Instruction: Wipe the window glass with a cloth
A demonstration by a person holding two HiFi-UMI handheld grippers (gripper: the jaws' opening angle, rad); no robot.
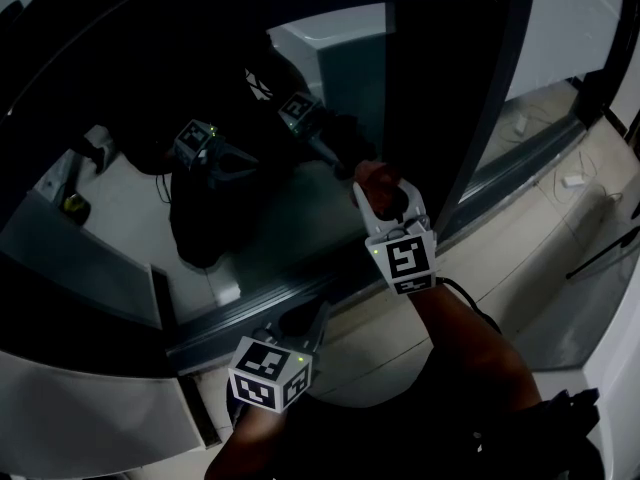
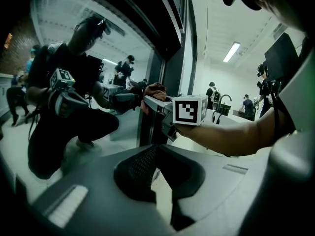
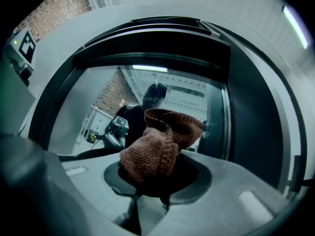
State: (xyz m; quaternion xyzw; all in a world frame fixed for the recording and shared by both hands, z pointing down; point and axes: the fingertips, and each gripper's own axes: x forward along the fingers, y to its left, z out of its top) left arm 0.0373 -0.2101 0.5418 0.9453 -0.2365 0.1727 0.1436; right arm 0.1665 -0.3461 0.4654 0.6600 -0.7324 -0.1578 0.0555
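Note:
A reddish-brown knitted cloth (image 3: 160, 141) is bunched in my right gripper (image 3: 157, 181), which is shut on it. In the head view that gripper (image 1: 385, 200) holds the cloth (image 1: 372, 176) up against the window glass (image 1: 290, 228), close to the dark upright frame. The left gripper view shows the cloth (image 2: 154, 88) meeting its own reflection on the glass (image 2: 123, 58). My left gripper (image 1: 303, 320) hangs low by the bottom rail, apart from the glass. Its jaws (image 2: 156, 168) stand slightly open with nothing between them. The pane mirrors the crouching person and both grippers.
A dark upright window frame (image 1: 470, 118) stands just right of the cloth. The bottom rail (image 1: 260, 313) runs under the pane. Tiled floor (image 1: 520, 258) carries cables and small white items (image 1: 573, 180). Other people (image 2: 212, 92) stand far back in the room.

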